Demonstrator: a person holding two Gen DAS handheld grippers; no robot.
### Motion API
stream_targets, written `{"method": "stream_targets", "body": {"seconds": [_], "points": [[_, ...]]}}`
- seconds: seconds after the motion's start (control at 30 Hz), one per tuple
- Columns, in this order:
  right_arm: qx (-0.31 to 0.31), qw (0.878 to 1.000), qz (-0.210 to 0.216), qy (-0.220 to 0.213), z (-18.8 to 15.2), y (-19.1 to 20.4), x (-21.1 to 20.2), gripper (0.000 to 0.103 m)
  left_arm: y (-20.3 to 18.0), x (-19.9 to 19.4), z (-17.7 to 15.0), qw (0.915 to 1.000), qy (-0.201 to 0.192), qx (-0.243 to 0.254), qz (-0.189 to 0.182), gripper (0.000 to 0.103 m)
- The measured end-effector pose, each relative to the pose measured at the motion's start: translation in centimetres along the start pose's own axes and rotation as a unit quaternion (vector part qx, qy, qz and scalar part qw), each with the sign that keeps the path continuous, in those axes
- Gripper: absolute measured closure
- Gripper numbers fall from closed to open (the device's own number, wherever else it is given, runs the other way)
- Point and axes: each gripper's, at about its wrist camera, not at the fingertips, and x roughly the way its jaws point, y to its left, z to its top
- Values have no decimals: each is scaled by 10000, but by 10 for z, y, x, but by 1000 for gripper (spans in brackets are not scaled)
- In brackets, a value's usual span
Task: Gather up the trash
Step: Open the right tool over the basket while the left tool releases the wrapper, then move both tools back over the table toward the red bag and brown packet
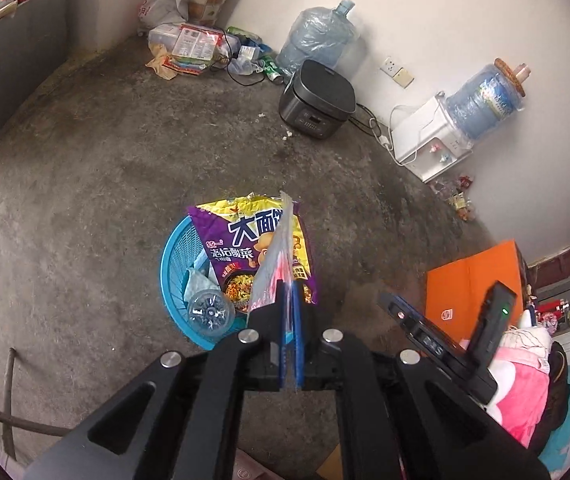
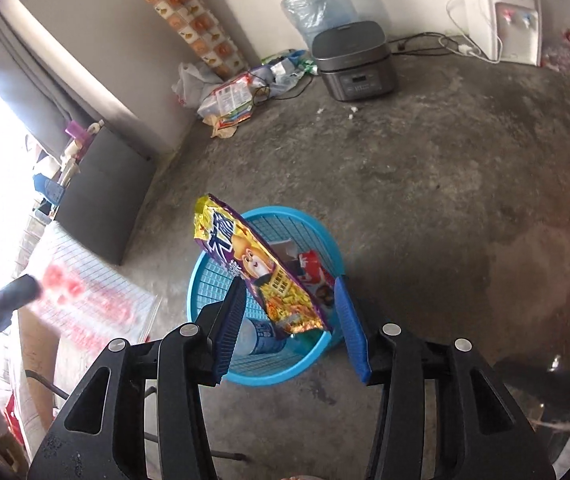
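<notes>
Blue plastic mesh of the basket (image 1: 173, 264) is showing at lower centre of my left view, where my left tool (image 1: 289, 300) is pinching a thin, clear printed wrapper (image 1: 275, 256) by its lower edge; it is limp and light, so an edge grip suits it. In my right view, my right tool (image 2: 289, 328) is standing half open at lower centre, its pads not pressing the crinkly noodle packet (image 2: 253, 264), which is tilting over the basket (image 2: 269, 376).
</notes>
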Motion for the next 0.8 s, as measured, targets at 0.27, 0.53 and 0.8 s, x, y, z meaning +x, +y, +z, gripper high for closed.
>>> {"method": "stream_targets", "body": {"seconds": [0.27,0.53,0.8], "points": [[70,10000,50,38,-4,-3,-12,58,3,1,-3,9994,-195,-274,71,60],[-302,9991,293,-49,-9,27,-20,58,-4,-93,-29,9953,-947,-187,63,55],[-894,9951,345,-254,-23,66,-49,56,3,-208,-98,9795,-2007,-48,151,42]]}}
